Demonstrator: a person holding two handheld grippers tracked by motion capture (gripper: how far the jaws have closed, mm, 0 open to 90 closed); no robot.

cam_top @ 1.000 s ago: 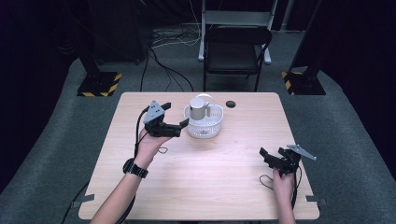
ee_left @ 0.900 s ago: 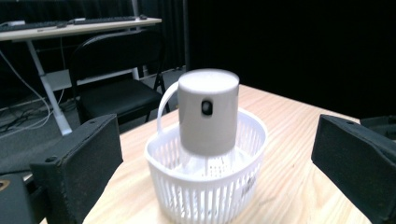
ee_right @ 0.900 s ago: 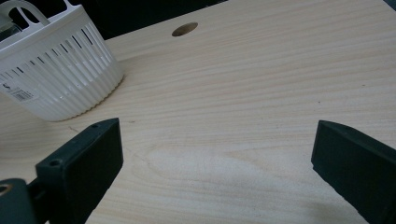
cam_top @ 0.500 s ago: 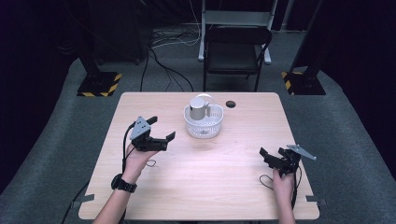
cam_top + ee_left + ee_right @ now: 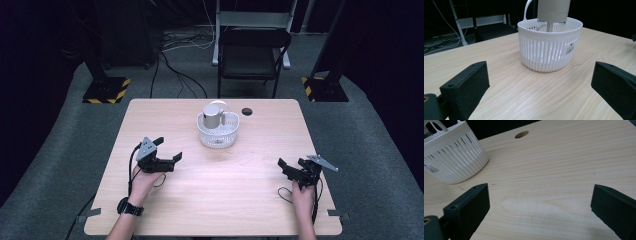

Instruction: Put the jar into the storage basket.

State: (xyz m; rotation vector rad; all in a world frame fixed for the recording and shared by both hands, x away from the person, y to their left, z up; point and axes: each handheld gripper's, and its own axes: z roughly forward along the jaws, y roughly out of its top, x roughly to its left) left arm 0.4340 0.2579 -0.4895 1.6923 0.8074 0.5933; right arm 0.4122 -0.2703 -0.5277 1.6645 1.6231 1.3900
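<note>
While tools flank it, basket [image 5: 218, 132] holds cylinder [image 5: 212, 116].

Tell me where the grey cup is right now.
The grey cup stands inside the white basket at the table's far middle in the high view, left of a dark hole.

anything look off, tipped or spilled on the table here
Nothing stands out. The grey cup stands upright inside the white basket, which sits flat on the table; no spill or damage shows.
</note>
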